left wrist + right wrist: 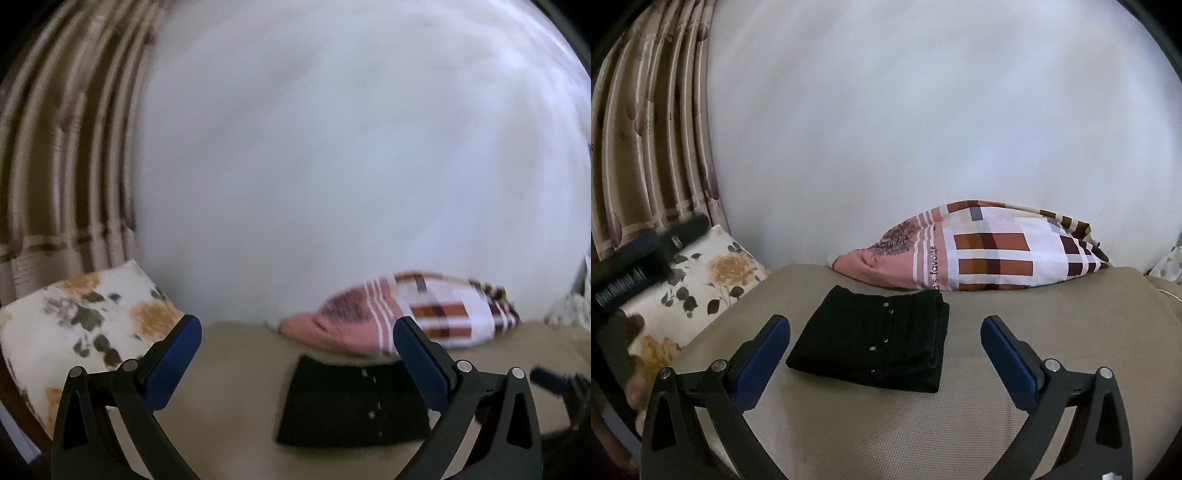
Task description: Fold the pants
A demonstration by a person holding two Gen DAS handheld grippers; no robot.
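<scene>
Both grippers stand wide and empty. From the right gripper [885,343] the pants [871,341] lie just ahead at twelve o'clock, between its blue pads; from the left gripper [297,354] they sit nearer one o'clock. A flat, soft black bundle with small studs, its long axis running ten to four, looks already folded. It rests on a beige woven mattress [1015,332], patterned pillow [990,254] beyond.
</scene>
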